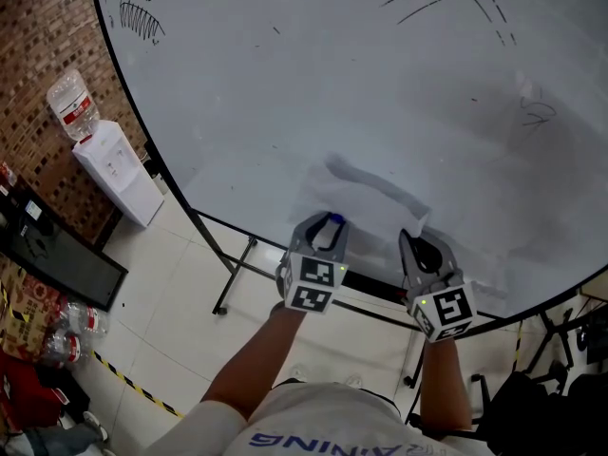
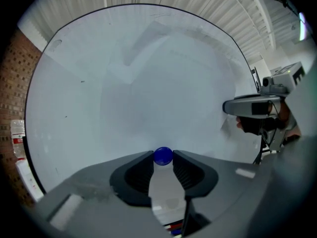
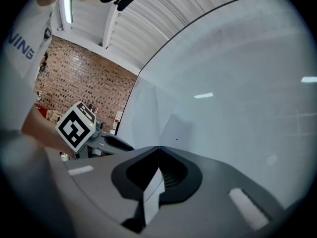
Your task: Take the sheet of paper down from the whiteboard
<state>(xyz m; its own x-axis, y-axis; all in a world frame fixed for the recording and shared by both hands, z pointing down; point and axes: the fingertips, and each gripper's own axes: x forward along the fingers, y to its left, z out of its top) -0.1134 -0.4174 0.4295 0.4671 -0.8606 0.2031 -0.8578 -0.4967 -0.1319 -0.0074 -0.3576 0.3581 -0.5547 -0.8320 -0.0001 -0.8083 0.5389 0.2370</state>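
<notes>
A: Where do we have the sheet of paper [image 1: 375,218]?

B: Low on the whiteboard [image 1: 313,74], near its bottom edge, just ahead of both our grippers. It is white on white, so we can trace its outline only faintly. One upper edge seems to curl off the board.

A: And our left gripper [image 1: 326,224]?

B: Its jaws stand fairly wide, but they are not empty. A small round blue magnet [image 2: 163,155] sits between the tips, and both pads press on its sides. The magnet is right at the board's face.

A: Our right gripper [image 3: 158,151]?

B: Its jaws are fully together, with a strip of the sheet running out between them toward the camera. We are pinching the paper there, to the right of the magnet.

A: How do the two sit to each other?

B: Side by side, near but apart, tips toward the board and marker cubes toward us.

A: Anything else around us?

B: There is a toothy doodle [image 1: 142,15] at the board's upper left. A water dispenser [image 1: 119,171] stands on the tiled floor [image 1: 180,293] beside the brick wall [image 1: 38,55], well apart from the paper.
</notes>
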